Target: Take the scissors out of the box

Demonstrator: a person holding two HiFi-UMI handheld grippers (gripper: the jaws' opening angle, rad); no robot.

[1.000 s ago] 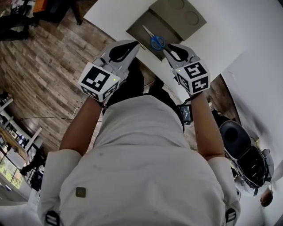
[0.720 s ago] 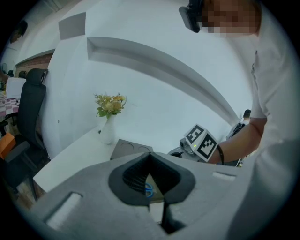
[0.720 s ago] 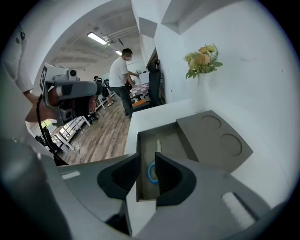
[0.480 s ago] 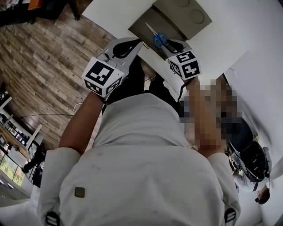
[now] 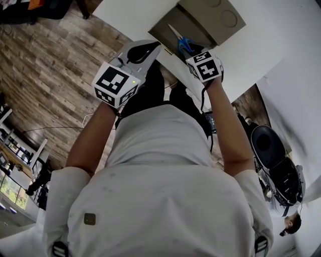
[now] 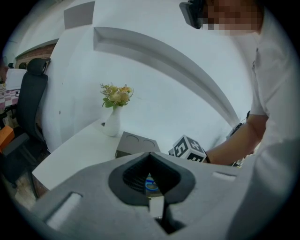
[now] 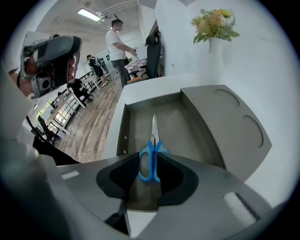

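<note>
The white table (image 5: 273, 35) bears an open grey box (image 5: 163, 27), apparently its lid (image 5: 215, 17), and a flower vase (image 6: 112, 125).

We see the right gripper drop onto the scissors

Over the last second our right gripper (image 5: 187, 48) has sunk and tipped steeply down over the box (image 7: 123, 133). In the head view its marker cube now hides most of the blue handles of the scissors (image 7: 153, 146), where before they lay clear beyond it. Its jaws have just been opening, and in the right gripper view we find the handles standing between them, the pads not pressing on them. Our left gripper (image 5: 150, 49) has come down a little, nearer the edge of the table (image 5: 133, 15).
</note>
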